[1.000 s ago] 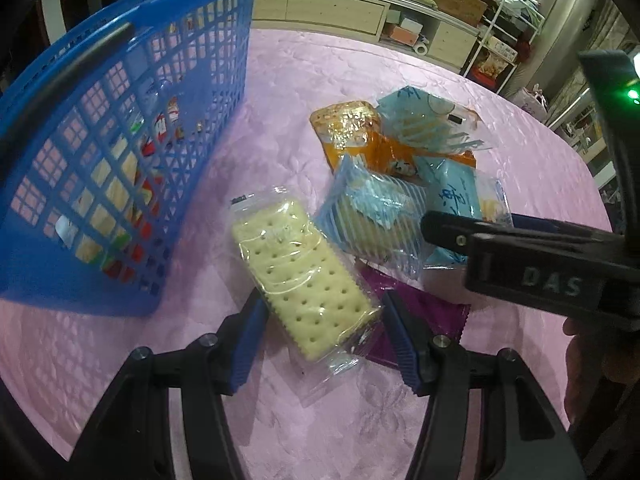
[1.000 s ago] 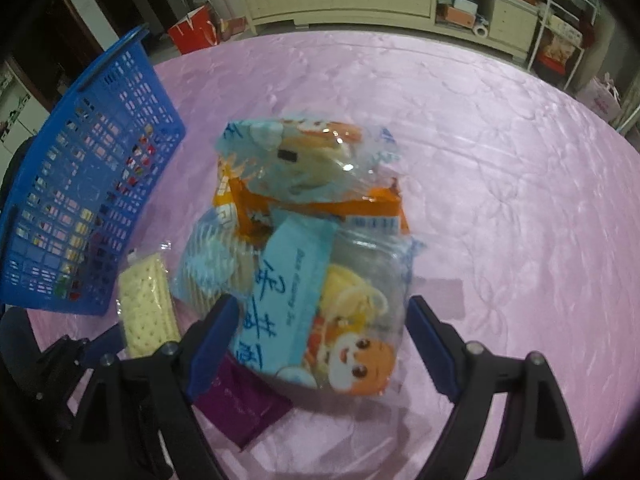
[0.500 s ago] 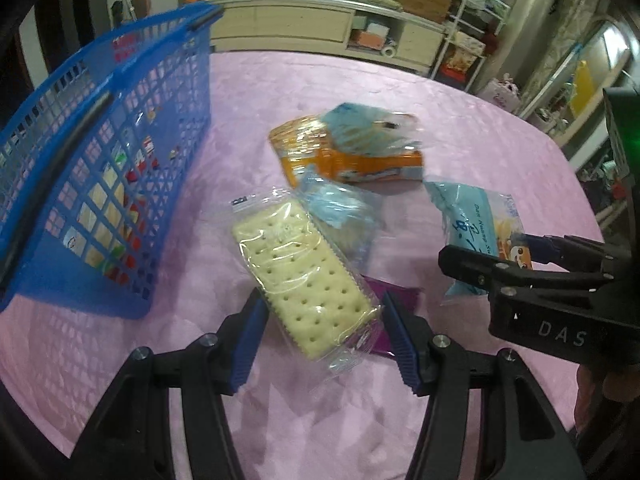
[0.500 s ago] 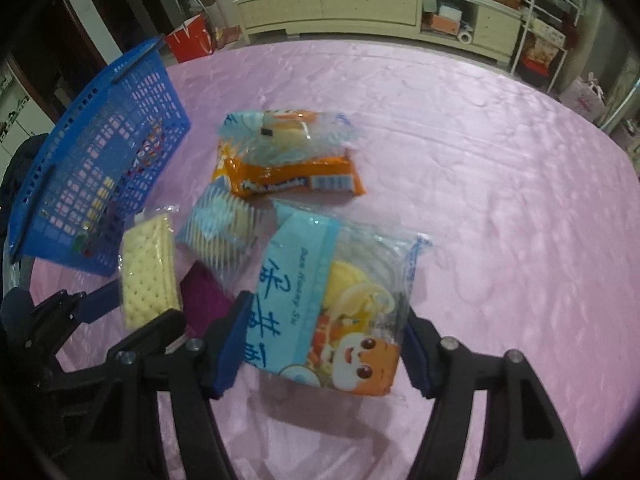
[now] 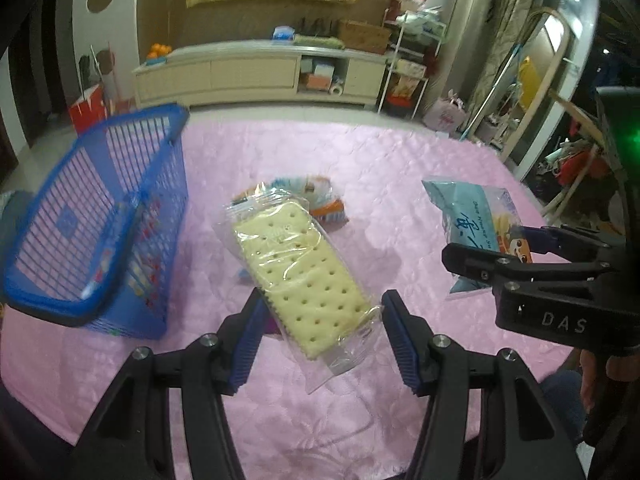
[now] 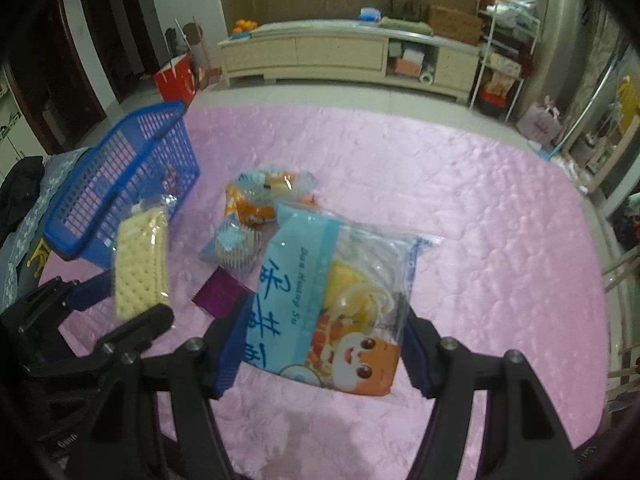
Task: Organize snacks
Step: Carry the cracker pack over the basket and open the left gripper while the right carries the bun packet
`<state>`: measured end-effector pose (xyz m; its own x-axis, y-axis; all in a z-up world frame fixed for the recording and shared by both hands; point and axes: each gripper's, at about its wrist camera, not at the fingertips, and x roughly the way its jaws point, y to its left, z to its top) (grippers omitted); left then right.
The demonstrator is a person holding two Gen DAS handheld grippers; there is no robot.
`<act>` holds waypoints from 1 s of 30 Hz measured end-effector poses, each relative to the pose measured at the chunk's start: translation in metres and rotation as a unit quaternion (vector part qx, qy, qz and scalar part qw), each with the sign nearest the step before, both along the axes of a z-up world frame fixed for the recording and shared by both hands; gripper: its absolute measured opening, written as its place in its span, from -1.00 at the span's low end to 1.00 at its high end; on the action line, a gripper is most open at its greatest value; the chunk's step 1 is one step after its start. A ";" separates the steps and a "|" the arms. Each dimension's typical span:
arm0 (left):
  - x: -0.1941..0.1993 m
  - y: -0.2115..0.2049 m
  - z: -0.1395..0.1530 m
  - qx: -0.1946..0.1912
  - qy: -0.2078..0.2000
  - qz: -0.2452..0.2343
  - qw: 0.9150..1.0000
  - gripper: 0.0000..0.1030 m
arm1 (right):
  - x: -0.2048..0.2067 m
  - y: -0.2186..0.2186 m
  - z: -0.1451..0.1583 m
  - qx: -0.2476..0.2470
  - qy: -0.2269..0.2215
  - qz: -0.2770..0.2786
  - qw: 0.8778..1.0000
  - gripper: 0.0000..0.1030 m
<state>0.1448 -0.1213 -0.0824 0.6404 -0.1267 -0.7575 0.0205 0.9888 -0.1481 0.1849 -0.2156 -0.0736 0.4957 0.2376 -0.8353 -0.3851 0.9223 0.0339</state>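
My left gripper (image 5: 320, 334) is shut on a clear pack of pale crackers (image 5: 298, 276) and holds it above the pink tablecloth; the pack also shows in the right wrist view (image 6: 140, 258). My right gripper (image 6: 324, 350) is shut on a light blue snack bag with a cartoon face (image 6: 332, 304), lifted off the table; it also shows in the left wrist view (image 5: 476, 224). A blue mesh basket (image 5: 100, 216) stands at the left, with a few small snacks inside.
On the cloth lie an orange snack pack (image 6: 256, 204) with a clear bun pack (image 6: 272, 182) on it, a small blue-striped cake pack (image 6: 234, 246) and a purple packet (image 6: 220, 292). The table edge is near at the front. A cabinet stands beyond.
Both grippers have risen from the table with their packs. The cracker pack and the blue bag were lifted off the pile. The basket now looks farther away.
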 end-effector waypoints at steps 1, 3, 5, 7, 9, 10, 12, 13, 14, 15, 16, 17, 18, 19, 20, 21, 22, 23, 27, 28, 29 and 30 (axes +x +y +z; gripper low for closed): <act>-0.004 0.003 0.007 0.001 -0.007 -0.001 1.000 0.08 | -0.004 0.001 0.007 0.001 -0.007 0.000 1.000 0.38; -0.010 0.009 0.017 0.003 -0.017 -0.003 1.000 0.08 | -0.013 0.002 0.018 0.001 -0.018 0.001 1.000 0.38; -0.014 0.016 0.027 0.008 -0.027 -0.007 1.000 0.08 | -0.020 0.009 0.030 -0.005 -0.038 0.009 0.999 0.38; -0.017 0.025 0.040 0.016 -0.039 -0.011 0.999 0.08 | -0.026 0.019 0.039 -0.012 -0.052 0.020 0.998 0.38; -0.021 0.035 0.049 0.024 -0.048 -0.009 0.999 0.08 | -0.031 0.031 0.045 -0.013 -0.063 0.030 0.997 0.38; -0.022 0.042 0.055 0.026 -0.052 -0.010 0.998 0.08 | -0.034 0.040 0.050 -0.009 -0.067 0.037 0.997 0.38; -0.019 0.057 0.064 0.019 -0.057 -0.012 0.998 0.08 | -0.036 0.052 0.058 0.000 -0.068 0.050 0.996 0.38; -0.020 0.062 0.066 0.016 -0.058 -0.014 0.998 0.08 | -0.036 0.059 0.061 0.000 -0.071 0.056 0.996 0.38; -0.021 0.068 0.069 0.017 -0.058 -0.015 0.998 0.08 | -0.037 0.069 0.064 -0.006 -0.078 0.064 0.995 0.38; -0.022 0.076 0.072 0.020 -0.059 -0.016 0.998 0.08 | -0.038 0.080 0.066 -0.012 -0.085 0.073 0.994 0.38; -0.024 0.082 0.073 0.023 -0.061 -0.018 0.998 0.08 | -0.039 0.088 0.068 -0.015 -0.090 0.078 0.993 0.38; -0.025 0.092 0.076 0.027 -0.062 -0.018 0.998 0.08 | -0.038 0.099 0.071 -0.018 -0.097 0.083 0.992 0.38; -0.024 0.099 0.078 0.030 -0.063 -0.019 0.997 0.08 | -0.037 0.105 0.071 -0.017 -0.099 0.087 0.991 0.38; -0.023 0.105 0.078 0.033 -0.063 -0.018 0.997 0.08 | -0.035 0.113 0.072 -0.011 -0.098 0.091 0.991 0.38; -0.023 0.114 0.080 0.037 -0.063 -0.016 0.997 0.08 | -0.032 0.120 0.072 -0.003 -0.097 0.095 0.991 0.38; -0.022 0.123 0.081 0.041 -0.062 -0.015 0.997 0.08 | -0.030 0.128 0.072 0.002 -0.094 0.099 0.991 0.38; -0.022 0.128 0.081 0.044 -0.062 -0.014 0.997 0.08 | -0.027 0.136 0.071 0.003 -0.094 0.104 0.990 0.38; -0.021 0.137 0.082 0.049 -0.061 -0.013 0.997 0.08 | -0.026 0.143 0.070 0.002 -0.095 0.107 0.990 0.38; -0.008 0.168 0.080 0.074 -0.049 -0.010 0.996 0.08 | -0.018 0.169 0.065 0.008 -0.093 0.110 0.990 0.38; -0.003 0.175 0.077 0.078 -0.044 -0.009 0.996 0.08 | -0.018 0.174 0.064 0.010 -0.095 0.110 0.989 0.38; 0.000 0.179 0.075 0.080 -0.042 -0.011 0.996 0.08 | -0.015 0.182 0.062 0.009 -0.097 0.111 0.989 0.38; 0.005 0.185 0.073 0.083 -0.040 -0.016 0.996 0.08 | -0.011 0.189 0.060 0.007 -0.097 0.109 0.989 0.38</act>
<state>0.1497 0.0641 -0.0091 0.6975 -0.0249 -0.7161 0.0579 0.9981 0.0217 0.1741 -0.0262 -0.0140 0.5817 0.3684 -0.7252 -0.5758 0.8162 -0.0472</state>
